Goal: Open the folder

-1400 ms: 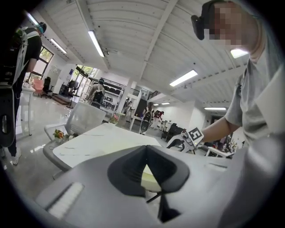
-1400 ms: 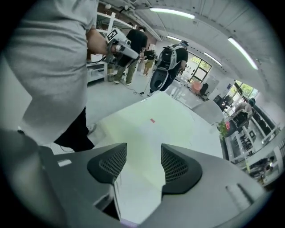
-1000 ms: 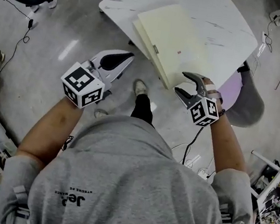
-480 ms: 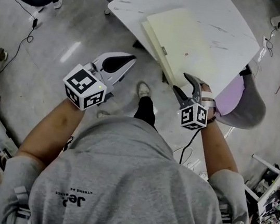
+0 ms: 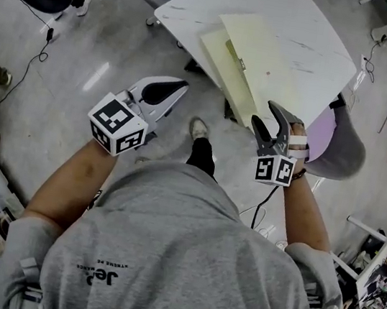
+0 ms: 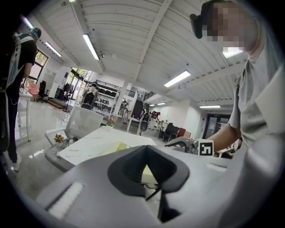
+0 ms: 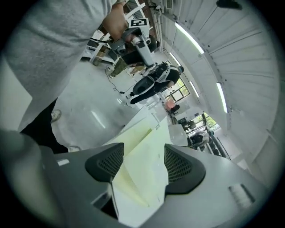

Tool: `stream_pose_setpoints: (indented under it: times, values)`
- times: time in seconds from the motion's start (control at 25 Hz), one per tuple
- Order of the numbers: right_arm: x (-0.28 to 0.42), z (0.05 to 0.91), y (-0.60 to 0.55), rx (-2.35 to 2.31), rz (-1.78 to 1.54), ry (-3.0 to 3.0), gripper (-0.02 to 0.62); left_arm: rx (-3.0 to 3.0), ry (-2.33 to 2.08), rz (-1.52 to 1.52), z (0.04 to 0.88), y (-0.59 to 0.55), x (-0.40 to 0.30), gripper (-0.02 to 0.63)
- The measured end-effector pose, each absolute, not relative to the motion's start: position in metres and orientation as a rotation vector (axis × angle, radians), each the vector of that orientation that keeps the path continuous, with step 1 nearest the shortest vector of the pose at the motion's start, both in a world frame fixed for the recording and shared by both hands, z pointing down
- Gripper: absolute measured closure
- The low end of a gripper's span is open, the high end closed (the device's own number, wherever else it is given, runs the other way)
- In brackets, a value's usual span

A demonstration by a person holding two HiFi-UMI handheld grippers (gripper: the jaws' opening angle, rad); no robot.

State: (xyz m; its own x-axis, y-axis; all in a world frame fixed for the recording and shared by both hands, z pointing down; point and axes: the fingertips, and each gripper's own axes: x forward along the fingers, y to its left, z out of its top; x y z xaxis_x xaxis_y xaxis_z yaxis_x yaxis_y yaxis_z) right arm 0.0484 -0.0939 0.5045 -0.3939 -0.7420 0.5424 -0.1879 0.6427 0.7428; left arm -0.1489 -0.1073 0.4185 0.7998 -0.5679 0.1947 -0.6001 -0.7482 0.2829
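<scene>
Starting at my right gripper (image 5: 265, 115): its fingers (image 7: 180, 165) stand well apart, and the pale yellow cover (image 7: 149, 147) of the folder (image 5: 246, 64) runs straight between the pads. I see no pinch. The gap is far too wide for a thin sheet, so my read is that the cover rides on one finger rather than being clamped.

Moving out from there, the cover is up off the lower leaf (image 5: 219, 63), which shows along the left long edge. From that I judge the hinge to be on the right long edge. The folder lies on the white counter (image 5: 309, 23), with its near short end reaching the counter's near edge, right at these fingers. Its long axis runs away from me, slanting left. So the folder lies ahead of the right fingers, and the swing that opens it goes up and over to the right, across that axis and not along it.

Now the left gripper (image 5: 177, 88): its fingers are pressed together with nothing in them. It hangs over the floor (image 5: 79, 96), well apart from the folder's left edge and pointing toward it. The right hand is plainly the nearer, so this move is its job. If the cover slides off the finger, the left could come in from the open side.
</scene>
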Motion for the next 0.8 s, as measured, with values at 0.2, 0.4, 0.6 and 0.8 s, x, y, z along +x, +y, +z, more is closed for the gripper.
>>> stream_pose_setpoints:
  times: [0.2, 0.4, 0.6, 0.8]
  values:
    - [0.069, 0.454, -0.116, 0.876, -0.769, -1.916, 0.330, 2.657, -0.905, 0.118, 0.411, -0.113, -0.153, 0.549]
    - [0.110, 0.414, -0.150, 1.086, -0.723, -1.907, 0.335, 2.666, -0.907, 0.106, 0.404, -0.126, -0.150, 0.549]
    - [0.162, 0.390, -0.189, 1.247, -0.690, -1.847, 0.393, 2.680, -0.902, 0.113, 0.394, -0.139, -0.139, 0.548]
    - [0.209, 0.391, -0.227, 1.333, -0.634, -1.793, 0.440, 2.683, -0.902, 0.130, 0.391, -0.155, -0.126, 0.548]
